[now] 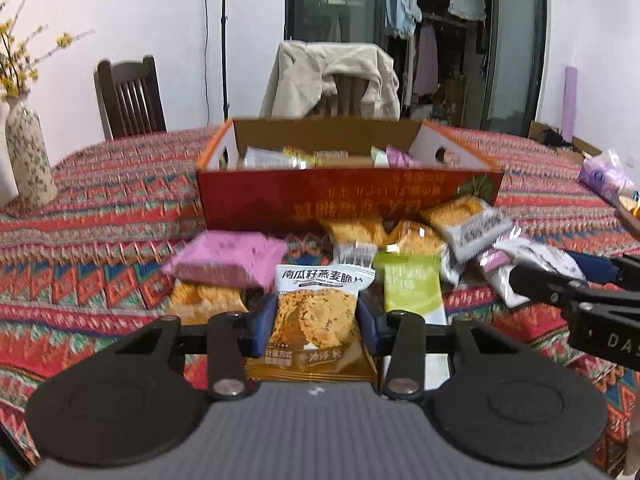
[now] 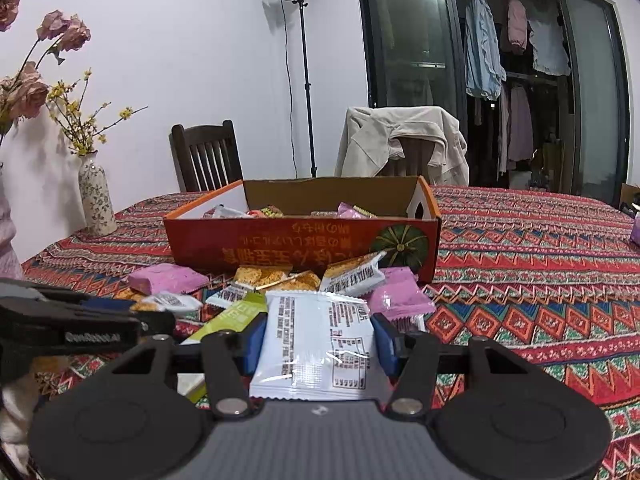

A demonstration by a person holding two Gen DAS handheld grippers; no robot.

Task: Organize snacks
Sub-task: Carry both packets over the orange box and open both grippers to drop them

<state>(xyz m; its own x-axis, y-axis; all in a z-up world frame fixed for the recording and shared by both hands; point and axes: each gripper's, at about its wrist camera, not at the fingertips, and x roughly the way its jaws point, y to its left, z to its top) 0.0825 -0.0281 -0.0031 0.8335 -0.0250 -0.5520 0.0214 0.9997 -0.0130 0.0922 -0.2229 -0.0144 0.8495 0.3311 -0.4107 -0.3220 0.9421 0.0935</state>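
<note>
Left claw point(image 1: 316, 320) grips orange packet point(image 1: 314, 312); right claw point(image 2: 318, 340) grips white packet point(image 2: 320, 344), box point(image 2: 304, 240) ahead

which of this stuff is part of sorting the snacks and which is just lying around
Part of the job:
- orange cookie packet in the left gripper
- white packet in the right gripper
- loose packets on the tablecloth
- pink packet
- red cardboard box holding snacks

Just lying about:
- vase
- beige jacket on a chair
- lamp stand
- hanging clothes
</note>
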